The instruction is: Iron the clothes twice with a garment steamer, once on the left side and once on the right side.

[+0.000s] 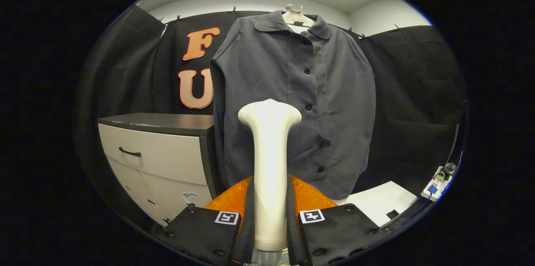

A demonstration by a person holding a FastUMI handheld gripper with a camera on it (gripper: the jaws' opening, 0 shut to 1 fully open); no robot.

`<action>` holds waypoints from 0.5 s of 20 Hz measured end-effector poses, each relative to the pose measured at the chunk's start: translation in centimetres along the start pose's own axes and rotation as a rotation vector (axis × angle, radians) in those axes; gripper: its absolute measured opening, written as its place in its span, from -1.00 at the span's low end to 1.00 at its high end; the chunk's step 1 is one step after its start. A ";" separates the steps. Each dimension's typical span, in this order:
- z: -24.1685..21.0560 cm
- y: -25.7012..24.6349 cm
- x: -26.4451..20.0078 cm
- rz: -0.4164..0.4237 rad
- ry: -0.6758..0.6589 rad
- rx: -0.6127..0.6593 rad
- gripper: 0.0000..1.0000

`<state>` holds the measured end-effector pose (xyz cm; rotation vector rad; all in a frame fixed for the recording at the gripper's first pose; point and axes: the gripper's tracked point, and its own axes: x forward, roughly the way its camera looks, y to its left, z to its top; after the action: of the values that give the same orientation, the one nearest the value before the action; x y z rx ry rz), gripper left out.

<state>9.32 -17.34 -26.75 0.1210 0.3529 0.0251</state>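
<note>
A dark grey buttoned shirt (pixel 292 103) hangs on a white hanger (pixel 296 16) in front of the black cloth wall. My gripper (pixel 270 216) is shut on the white garment steamer (pixel 269 161), both fingers pressing on its handle. The steamer stands upright between the fingers, and its flared head sits before the shirt's lower middle, just left of the button row. I cannot tell whether the head touches the fabric.
A pale cabinet (pixel 159 153) with a dark top and a black drawer handle stands left of the shirt. A white surface (pixel 382 205) lies low on the right, with a power strip and cables (pixel 439 182) beyond it.
</note>
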 end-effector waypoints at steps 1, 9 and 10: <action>-0.7 0.0 -0.3 0.000 0.009 -0.003 -0.23; -4.9 -0.4 -1.8 -0.034 0.084 -0.010 -0.22; -5.2 -0.3 -2.0 -0.035 0.091 -0.012 -0.22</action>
<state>5.62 -17.12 -30.93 0.1017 0.4454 -0.0014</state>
